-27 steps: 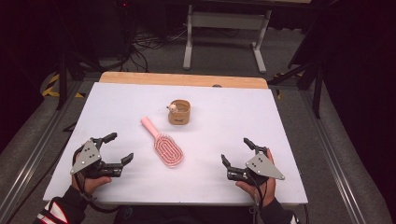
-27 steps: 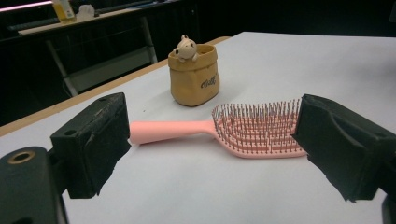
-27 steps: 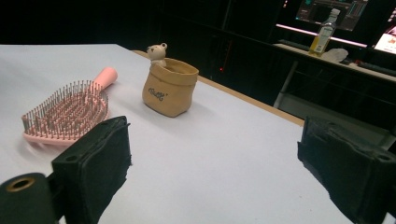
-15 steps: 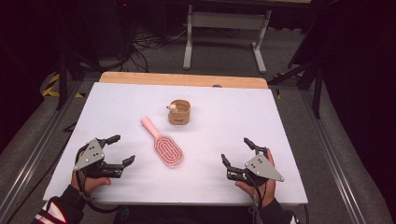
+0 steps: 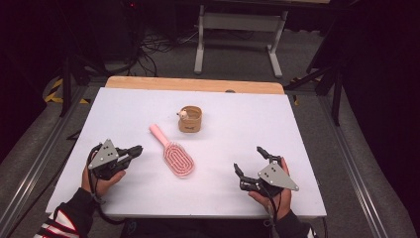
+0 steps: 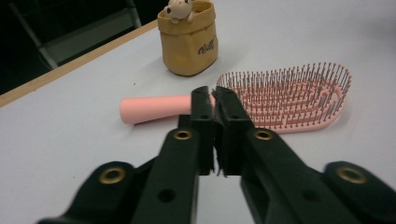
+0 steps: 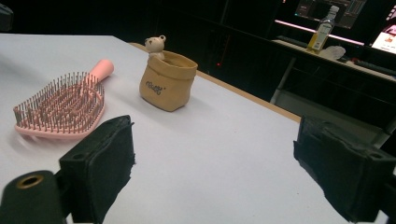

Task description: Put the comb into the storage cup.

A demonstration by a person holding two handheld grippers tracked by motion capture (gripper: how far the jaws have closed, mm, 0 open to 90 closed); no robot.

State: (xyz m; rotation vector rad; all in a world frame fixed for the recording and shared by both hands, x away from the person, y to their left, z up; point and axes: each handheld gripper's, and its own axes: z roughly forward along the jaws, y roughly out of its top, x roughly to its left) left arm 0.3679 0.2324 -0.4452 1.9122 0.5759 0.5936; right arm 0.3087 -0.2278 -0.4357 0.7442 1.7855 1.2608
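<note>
Left gripper [image 5: 130,152] has closed its fingers since earlier; pink hairbrush [image 5: 173,152] lies just ahead, handle pointing away. Right gripper [image 5: 251,168] fingers wide, farther off.

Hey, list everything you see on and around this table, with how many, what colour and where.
hairbrush: 1, pink, middle of table, bristles up
pouch: 1, tan, behind the hairbrush, upright
bear figure: 1, white, on the pouch's rim
table: 1, white top with wooden far edge
bottle: 1, yellowish, on a dark shelf beyond the table
left gripper: 1, black, near left of table, shut
right gripper: 1, black, near right of table, open
hands: 2, each holding a gripper at the near edge
</note>
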